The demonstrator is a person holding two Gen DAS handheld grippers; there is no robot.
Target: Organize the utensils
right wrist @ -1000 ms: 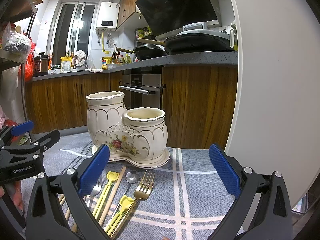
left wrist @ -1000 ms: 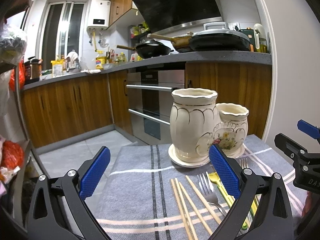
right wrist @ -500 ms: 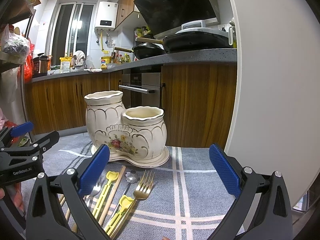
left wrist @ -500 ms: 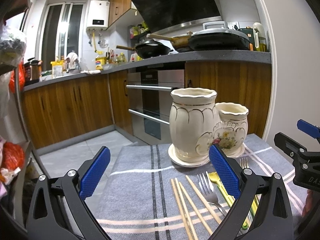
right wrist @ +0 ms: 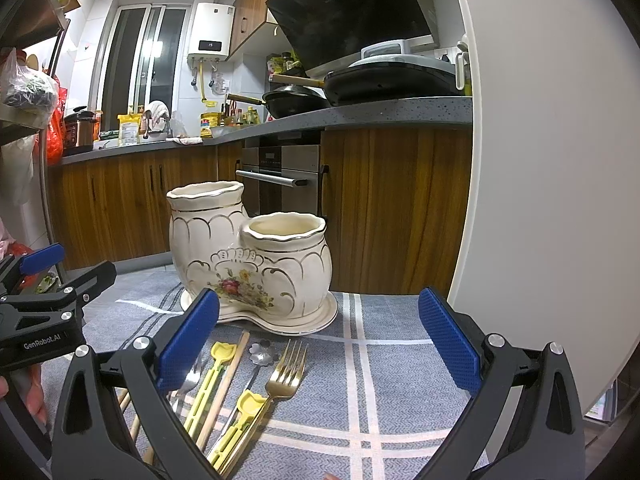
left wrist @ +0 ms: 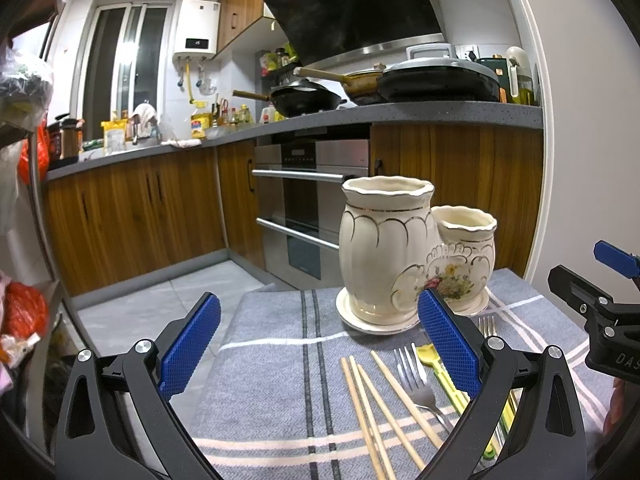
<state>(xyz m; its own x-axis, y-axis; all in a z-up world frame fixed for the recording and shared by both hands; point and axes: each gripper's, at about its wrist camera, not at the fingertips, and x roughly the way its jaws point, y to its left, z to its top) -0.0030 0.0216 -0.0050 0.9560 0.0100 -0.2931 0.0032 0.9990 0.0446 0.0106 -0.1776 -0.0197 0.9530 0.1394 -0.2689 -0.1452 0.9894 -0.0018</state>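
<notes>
A kitchen scene from two handheld grippers. The left gripper (left wrist: 318, 346) has its blue-padded jaws spread wide, holding nothing, above a grey striped cloth (left wrist: 272, 380) covering the surface. The right gripper (right wrist: 318, 346) is likewise wide open and empty. At twelve o'clock on the cloth stands a cream ceramic utensil holder (right wrist: 248, 264) with a tall pot and a shorter pot joined on one base. Just in front of it, toward six o'clock, lie wooden chopsticks (left wrist: 384, 404), a silver fork (left wrist: 416, 380), a gold fork (right wrist: 286, 372) and yellow-handled utensils (right wrist: 208, 384), loosely side by side.
</notes>
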